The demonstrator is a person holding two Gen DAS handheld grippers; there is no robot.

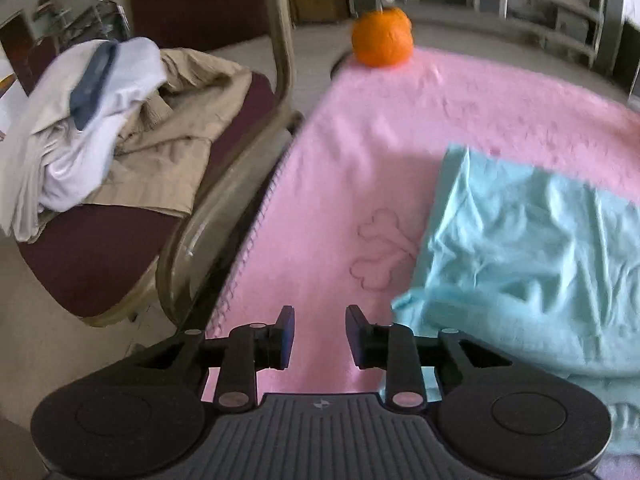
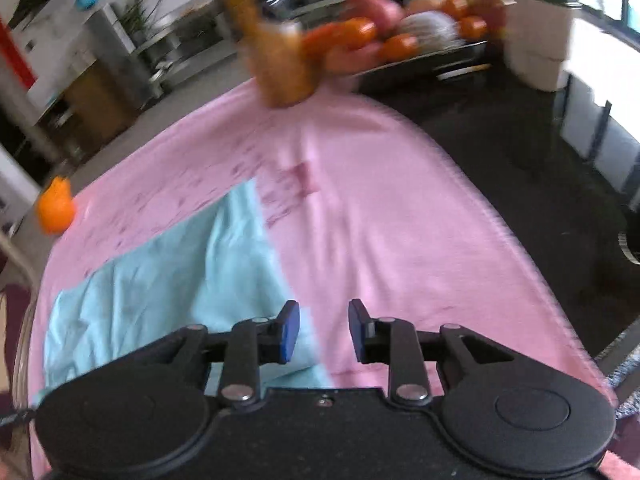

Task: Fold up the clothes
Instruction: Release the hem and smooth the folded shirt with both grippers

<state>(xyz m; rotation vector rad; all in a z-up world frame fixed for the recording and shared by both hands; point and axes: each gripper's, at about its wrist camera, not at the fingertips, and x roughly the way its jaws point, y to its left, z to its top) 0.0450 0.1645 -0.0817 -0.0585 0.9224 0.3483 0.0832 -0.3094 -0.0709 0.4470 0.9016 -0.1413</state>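
A light blue garment (image 1: pixel 520 248) lies partly folded on a pink blanket (image 1: pixel 380 140). In the left wrist view my left gripper (image 1: pixel 320 334) hovers over bare pink blanket just left of the garment's near corner, open, nothing between its pads. The right wrist view shows the same blue garment (image 2: pixel 168 276) at the left of the pink blanket (image 2: pixel 400 240). My right gripper (image 2: pixel 324 330) is open above the garment's right edge, with its left fingertip (image 2: pixel 290 330) over the blue cloth, and it holds nothing.
A chair (image 1: pixel 120 248) left of the table holds a pile of beige and white clothes (image 1: pixel 120 128). An orange toy (image 1: pixel 382 36) stands at the blanket's far edge. At the back right are an orange-yellow object (image 2: pixel 276 52) and a fruit tray (image 2: pixel 400 36). Dark tabletop (image 2: pixel 540 160) lies right of the blanket.
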